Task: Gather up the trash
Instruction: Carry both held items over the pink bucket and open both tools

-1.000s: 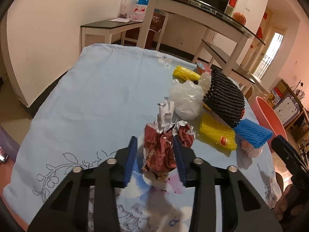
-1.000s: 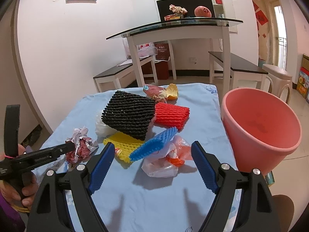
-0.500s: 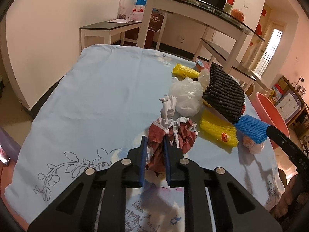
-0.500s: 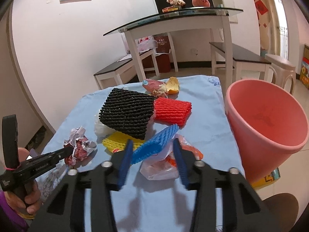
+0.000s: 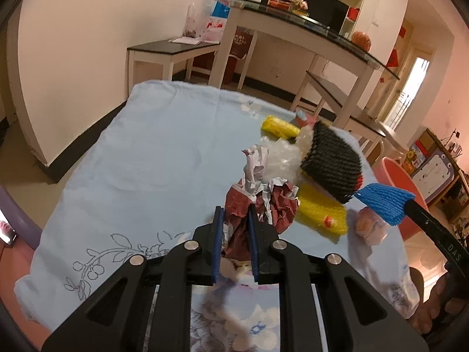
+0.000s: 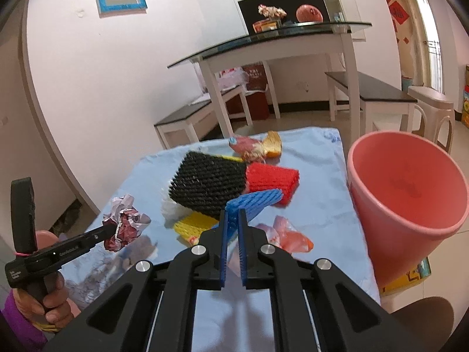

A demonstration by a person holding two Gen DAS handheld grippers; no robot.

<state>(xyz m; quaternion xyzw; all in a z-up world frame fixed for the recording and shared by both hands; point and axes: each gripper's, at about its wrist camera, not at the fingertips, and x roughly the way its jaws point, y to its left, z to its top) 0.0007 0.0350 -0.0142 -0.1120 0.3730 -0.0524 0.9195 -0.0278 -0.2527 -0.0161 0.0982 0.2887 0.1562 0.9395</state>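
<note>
The left gripper (image 5: 236,220) has its blue-padded jaws closed down narrow on a crumpled ball of dark red and white paper (image 5: 261,202), which sits near the front of the light blue floral tablecloth (image 5: 152,158). The right gripper (image 6: 233,220) is likewise pinched almost shut, holding one end of a blue foam fruit net (image 6: 253,202) that sticks out over the rest of the trash.

Only the right wrist view shows the round pink plastic bucket (image 6: 410,228) whole, standing off the table's right edge; the left view catches just a sliver of its rim behind the net. The same right view reveals a red foam net (image 6: 272,179) tucked beside the black foam net (image 6: 206,186), and a pinkish crumpled plastic bag (image 6: 288,234) near the gripper. From the left, the red net is nearly all hidden behind the black one, while a clear plastic bag (image 5: 281,158) and a yellow foam net (image 5: 322,212) show plainly. A second yellow roll (image 5: 278,126) lies farther back.

In the right view the yellow net is mostly covered by the black net and the gripper. The far wrapper beside the orange scrap (image 6: 272,146) is too crumpled to identify.
</note>
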